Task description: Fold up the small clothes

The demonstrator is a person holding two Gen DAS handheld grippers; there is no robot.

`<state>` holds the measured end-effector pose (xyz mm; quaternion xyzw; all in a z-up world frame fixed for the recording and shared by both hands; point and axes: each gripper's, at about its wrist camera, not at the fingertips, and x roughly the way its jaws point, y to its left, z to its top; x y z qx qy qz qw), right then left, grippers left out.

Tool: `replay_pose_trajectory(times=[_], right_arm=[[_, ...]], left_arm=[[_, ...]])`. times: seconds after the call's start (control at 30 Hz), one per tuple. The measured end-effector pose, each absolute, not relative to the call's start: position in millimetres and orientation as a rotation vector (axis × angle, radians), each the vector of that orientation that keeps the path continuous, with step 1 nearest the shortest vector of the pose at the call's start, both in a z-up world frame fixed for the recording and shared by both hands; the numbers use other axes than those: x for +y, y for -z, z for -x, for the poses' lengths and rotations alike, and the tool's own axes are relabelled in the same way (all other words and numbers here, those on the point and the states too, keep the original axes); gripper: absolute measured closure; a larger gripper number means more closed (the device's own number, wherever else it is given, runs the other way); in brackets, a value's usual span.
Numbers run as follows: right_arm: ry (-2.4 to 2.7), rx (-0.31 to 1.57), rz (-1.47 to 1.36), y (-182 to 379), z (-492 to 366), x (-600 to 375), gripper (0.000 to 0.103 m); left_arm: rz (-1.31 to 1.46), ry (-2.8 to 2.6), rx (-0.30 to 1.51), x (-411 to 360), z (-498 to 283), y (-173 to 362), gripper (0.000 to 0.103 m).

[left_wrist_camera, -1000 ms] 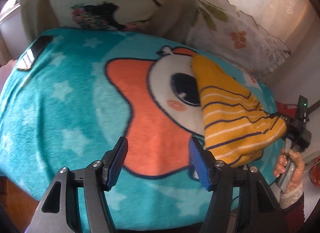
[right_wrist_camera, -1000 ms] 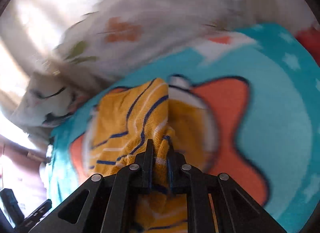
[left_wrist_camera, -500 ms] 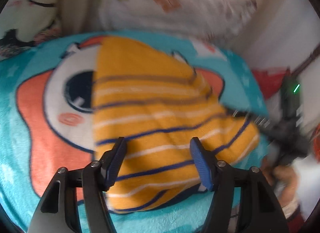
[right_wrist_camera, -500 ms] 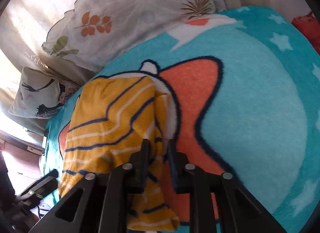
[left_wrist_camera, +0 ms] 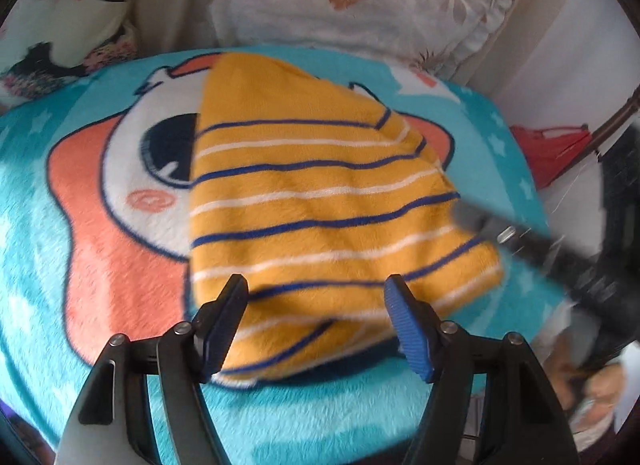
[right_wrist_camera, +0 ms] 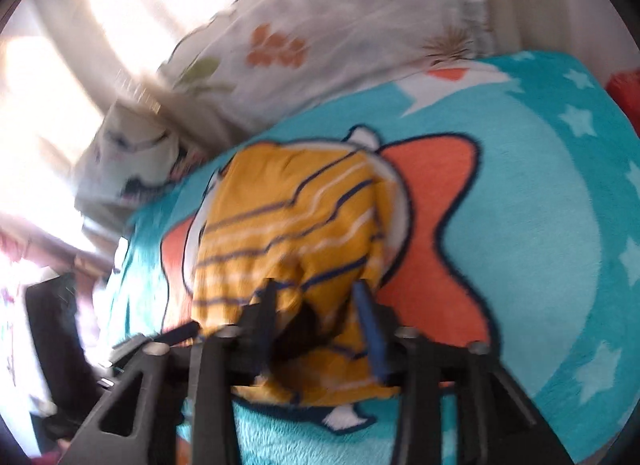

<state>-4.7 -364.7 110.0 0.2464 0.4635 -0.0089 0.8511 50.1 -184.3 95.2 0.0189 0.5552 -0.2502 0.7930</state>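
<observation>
Lying garment [left_wrist_camera: 320,209], ahead of left hand-held gripper [left_wrist_camera: 316,297]

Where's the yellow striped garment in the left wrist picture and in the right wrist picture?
Left wrist: yellow striped garment fills the centre, above the open left gripper.
Right wrist: garment centre-left, its near edge between the open right gripper's fingers.
Shared landmark: orange star on the teal blanket.

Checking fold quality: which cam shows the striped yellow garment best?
Left wrist: the striped yellow garment lies nearly whole and fairly sharp on the blanket. Right wrist shows it blurred, its near part behind the fingers.
</observation>
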Motion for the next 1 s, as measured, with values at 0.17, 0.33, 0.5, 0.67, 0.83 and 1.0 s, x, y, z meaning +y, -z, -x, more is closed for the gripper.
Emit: replay_pose_trajectory(times=[0.17,0.33,0.5,0.67,0.83,1.0], right_arm=[[-0.008,1.074,-0.455,-81,5,-341,0.09],[0.108,1.149,-0.56,-49,36,-387,0.089],[0.077,1.128,-0.744,-29,49,-412,0.08],[0.083,1.126,-0.635,-36,44,-396,0.069],[0.084,1.124,-0.66,-40,47,-399,0.055],[0.078,1.09,-0.625,-62,51,-398,0.047]], left_arm=[[-0.047,0.44,1.15,-165,-47,-111,0.034],[-0.095,0.368,1.113,-156,-46,-121,0.033],[-0.178,0.349,1.101,-163,-44,-120,0.033],[-0.248,0.345,1.065,-173,-40,-123,0.033],[-0.278,0.354,1.055,-176,-39,-124,0.032],[-0.29,0.359,1.049,-171,-41,-126,0.032]])
